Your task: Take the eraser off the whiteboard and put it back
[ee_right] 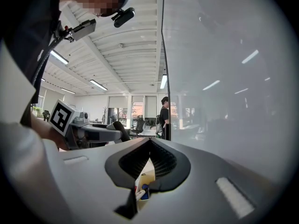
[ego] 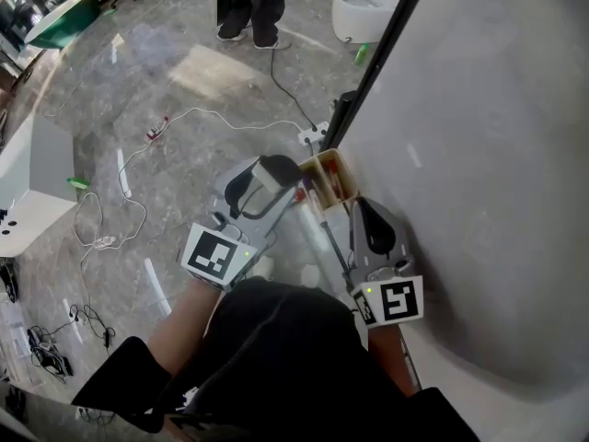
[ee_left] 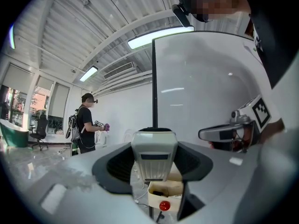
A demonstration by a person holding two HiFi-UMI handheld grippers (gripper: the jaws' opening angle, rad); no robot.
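In the head view, the left gripper [ego: 267, 184] carries the whiteboard eraser [ego: 278, 168]. The eraser is off the whiteboard [ego: 479, 155], in the air just beside the board's dark left edge and above a small marker box [ego: 329, 175]. The right gripper [ego: 365, 212] waits close to the board with nothing in it.

In the left gripper view, both pads [ee_left: 119, 164] press on the sides of the eraser [ee_left: 154, 153]. The jaws stand wide only because the eraser body is wide. Its dark felt face is at the far end, and a red cap [ee_left: 164, 205] shows in the box below.

In the right gripper view, the right gripper [ee_right: 149, 146] has its jaws pressed together at the tips and holds nothing. Through the slit under them a few markers [ee_right: 140, 192] can be seen in the box.

I judge that the taking off is done and the putting back remains. To do it well, the eraser should be brought flat against the board, away from the box and the other gripper. The jaws should be spread only when it sits fully on the board.

No brand or word can be read. Only the black-and-white square patterns on the marker cubes [ego: 216, 254] show.
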